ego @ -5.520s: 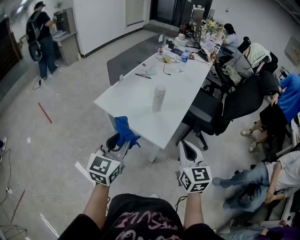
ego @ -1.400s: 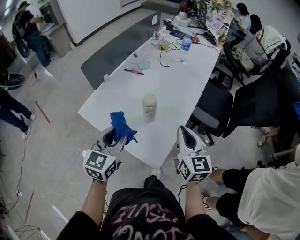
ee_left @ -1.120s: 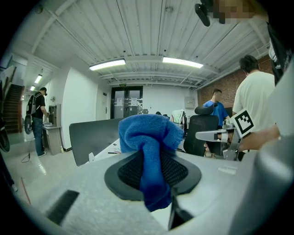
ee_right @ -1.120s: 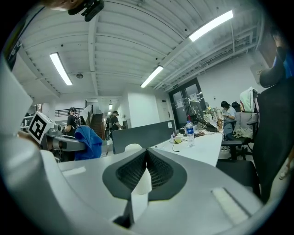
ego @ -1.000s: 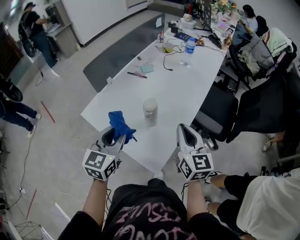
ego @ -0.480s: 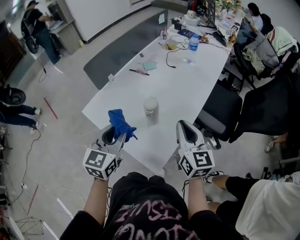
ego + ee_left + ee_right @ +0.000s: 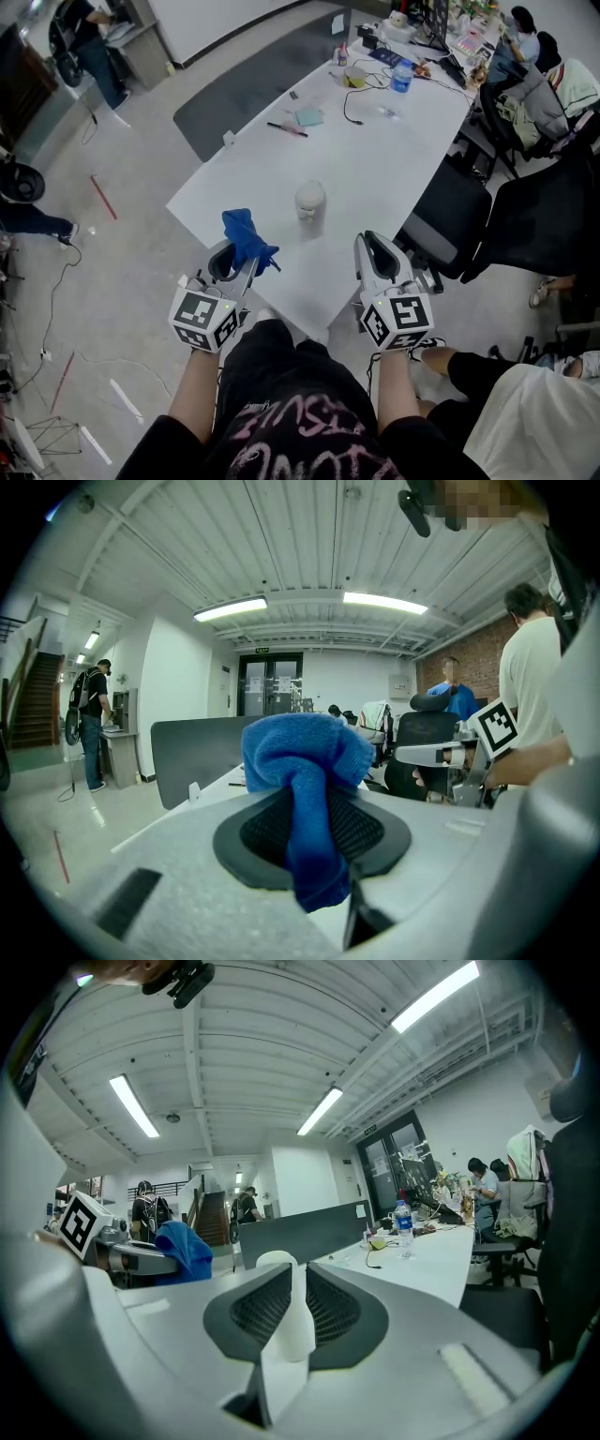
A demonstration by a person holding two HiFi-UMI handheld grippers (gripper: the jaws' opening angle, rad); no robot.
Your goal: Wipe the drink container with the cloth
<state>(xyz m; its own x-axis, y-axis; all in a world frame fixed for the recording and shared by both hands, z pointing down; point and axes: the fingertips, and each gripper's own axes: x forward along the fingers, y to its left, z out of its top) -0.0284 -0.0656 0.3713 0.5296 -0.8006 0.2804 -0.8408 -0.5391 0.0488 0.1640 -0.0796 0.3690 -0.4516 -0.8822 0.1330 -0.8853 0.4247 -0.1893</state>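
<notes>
A white, upright drink container point(image 7: 310, 202) stands near the close end of the long white table point(image 7: 375, 131). My left gripper point(image 7: 238, 259) is shut on a bunched blue cloth point(image 7: 246, 240), which sticks up from its jaws over the table's near corner; the left gripper view shows the cloth point(image 7: 306, 780) filling the jaw gap. My right gripper point(image 7: 374, 247) hovers at the table's near edge, to the right of and short of the container. Its jaws are opening, a narrow gap with nothing between them. Through that gap the container point(image 7: 279, 1283) shows further off.
Black office chairs point(image 7: 450, 211) line the table's right side, with seated people beyond. A water bottle point(image 7: 401, 77), a cable, a pen and papers lie at the table's far end. A grey partition point(image 7: 253, 89) stands on the left, and people stand far left.
The table and container have drawn closer as I stepped towards them. Both grippers now reach over the table's near edge. The left one has kept hold of the cloth throughout.
</notes>
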